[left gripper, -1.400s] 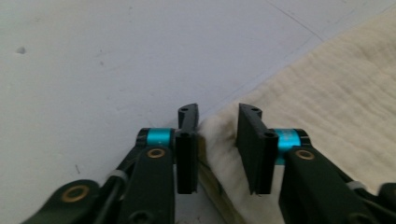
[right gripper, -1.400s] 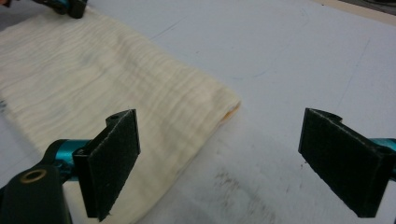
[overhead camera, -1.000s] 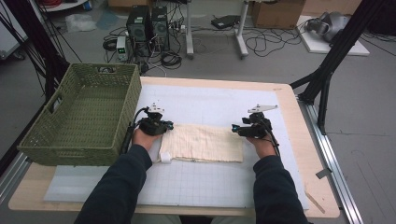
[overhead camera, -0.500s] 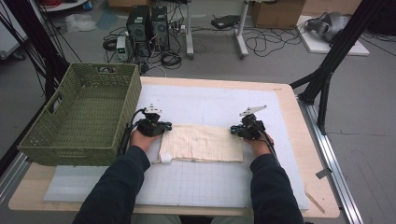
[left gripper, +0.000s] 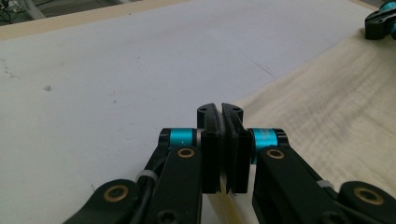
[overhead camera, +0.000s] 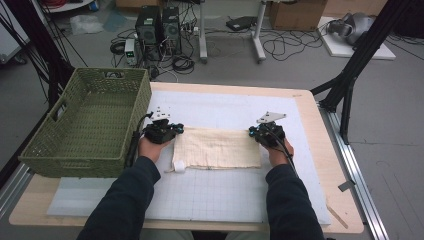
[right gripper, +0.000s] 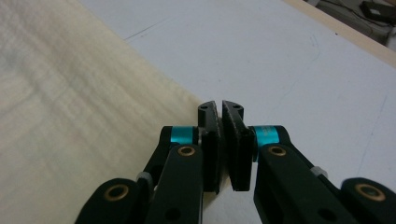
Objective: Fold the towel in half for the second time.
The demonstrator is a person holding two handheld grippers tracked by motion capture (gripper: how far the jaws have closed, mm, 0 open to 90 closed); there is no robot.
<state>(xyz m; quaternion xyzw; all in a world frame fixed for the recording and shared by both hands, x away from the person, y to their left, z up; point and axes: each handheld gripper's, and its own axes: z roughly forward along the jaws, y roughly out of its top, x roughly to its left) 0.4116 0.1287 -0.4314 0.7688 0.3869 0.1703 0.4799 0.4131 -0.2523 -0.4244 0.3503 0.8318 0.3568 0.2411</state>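
Observation:
A cream cloth (overhead camera: 217,147), folded into a long rectangle, lies flat on the white mat (overhead camera: 225,107). My left gripper (overhead camera: 175,130) is at the cloth's far left corner, jaws shut, and in the left gripper view (left gripper: 220,109) the cloth (left gripper: 327,102) runs in under and between them. My right gripper (overhead camera: 253,132) is at the far right corner, jaws also shut. In the right gripper view (right gripper: 220,107) the corner of the cloth (right gripper: 70,93) meets the jaws. The right gripper (left gripper: 380,21) appears far off in the left gripper view.
A green woven basket (overhead camera: 137,115) stands at the table's left, close behind my left hand. A small white tab (overhead camera: 179,166) sticks out at the cloth's near left corner. The wooden table edge (overhead camera: 320,150) runs along the right of the mat.
The right hand and gripper have shifted slightly to the left along the cloth's far edge. The left gripper and the cloth have stayed in place.

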